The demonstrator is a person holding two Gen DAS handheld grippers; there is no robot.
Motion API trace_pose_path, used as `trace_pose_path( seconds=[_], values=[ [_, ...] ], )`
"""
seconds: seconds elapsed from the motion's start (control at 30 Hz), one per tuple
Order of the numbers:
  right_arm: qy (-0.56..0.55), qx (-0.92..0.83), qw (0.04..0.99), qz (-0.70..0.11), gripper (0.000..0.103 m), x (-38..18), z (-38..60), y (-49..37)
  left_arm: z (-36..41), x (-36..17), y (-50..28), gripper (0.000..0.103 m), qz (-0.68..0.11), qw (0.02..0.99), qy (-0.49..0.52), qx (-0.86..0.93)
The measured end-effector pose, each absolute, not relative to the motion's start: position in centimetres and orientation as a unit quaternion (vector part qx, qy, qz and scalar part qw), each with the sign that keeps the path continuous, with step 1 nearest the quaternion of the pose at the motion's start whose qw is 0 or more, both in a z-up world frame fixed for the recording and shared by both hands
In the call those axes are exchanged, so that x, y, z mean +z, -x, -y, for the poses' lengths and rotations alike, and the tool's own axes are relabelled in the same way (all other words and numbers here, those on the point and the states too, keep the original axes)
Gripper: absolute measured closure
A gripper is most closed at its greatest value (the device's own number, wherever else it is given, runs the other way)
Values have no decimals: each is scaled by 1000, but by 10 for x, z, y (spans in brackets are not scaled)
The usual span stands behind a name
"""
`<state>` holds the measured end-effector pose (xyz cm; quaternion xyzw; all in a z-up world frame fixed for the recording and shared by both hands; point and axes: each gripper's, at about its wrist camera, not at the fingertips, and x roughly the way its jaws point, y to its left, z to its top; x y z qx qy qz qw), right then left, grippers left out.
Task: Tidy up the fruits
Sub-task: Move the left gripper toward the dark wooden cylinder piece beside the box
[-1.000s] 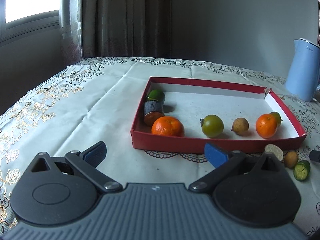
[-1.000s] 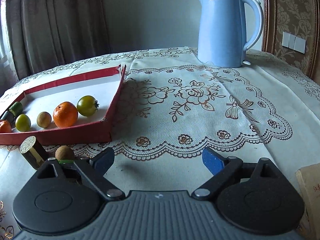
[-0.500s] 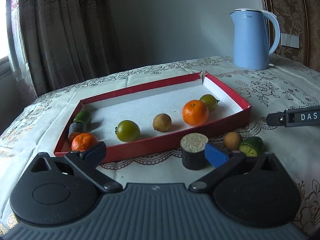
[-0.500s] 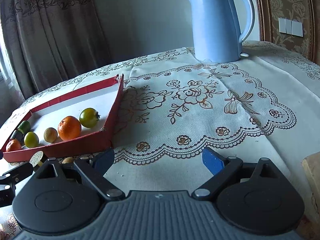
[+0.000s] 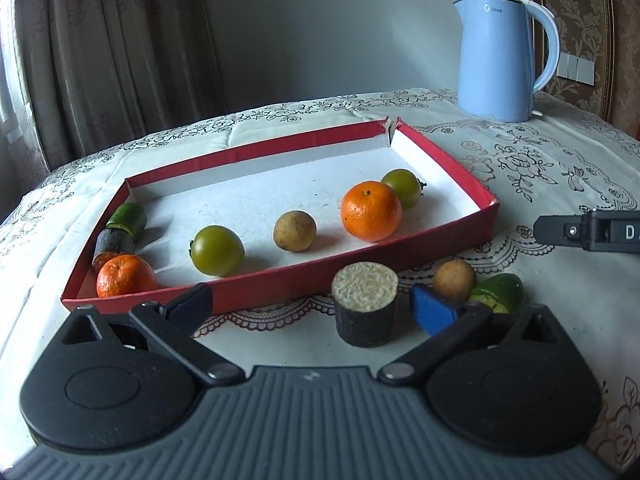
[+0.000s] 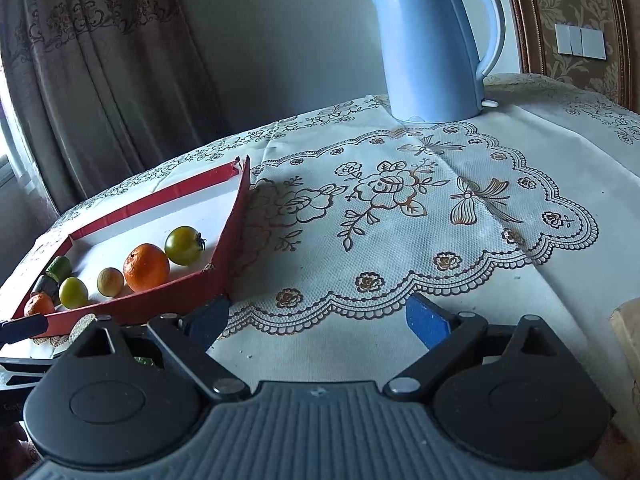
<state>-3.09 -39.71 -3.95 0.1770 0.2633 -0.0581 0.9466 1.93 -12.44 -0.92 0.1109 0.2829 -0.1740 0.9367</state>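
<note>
Left tongs (image 5: 308, 306) spread wide and empty, low over the tablecloth (image 5: 560, 184) just outside the near wall of the red tray (image 5: 280, 280); right tongs (image 6: 316, 320) likewise wide, gripping nothing.

Between the left fingertips, nearer the right one and touching neither: a dark stub (image 5: 365, 304) standing upright with its pale cut face up, just outside the tray's near wall. Beyond the right fingertip, also outside the tray: a small brown fruit (image 5: 454, 280) and, touching it, a green piece (image 5: 500, 292). Inside the tray, along the near wall: small orange (image 5: 124, 280), green tomato (image 5: 218, 250), brown fruit (image 5: 295, 230), big orange (image 5: 371, 211), second green tomato (image 5: 402, 188). Far beyond the tray: blue kettle (image 5: 500, 56). Bare cloth only between the right tongs, tray corner at the left fingertip.
</note>
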Motion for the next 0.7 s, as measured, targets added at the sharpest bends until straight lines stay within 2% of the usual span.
trace_pose_path(
  seconds=[0.33, 0.7],
  values=[
    [-170, -59, 947, -268, 5, -40, 395, 30, 118, -14, -37, 0, -331, 924, -77, -176],
    [-169, -59, 947, -268, 5, -40, 395, 29, 122, -14, -37, 5, -331, 924, -82, -174]
  ],
)
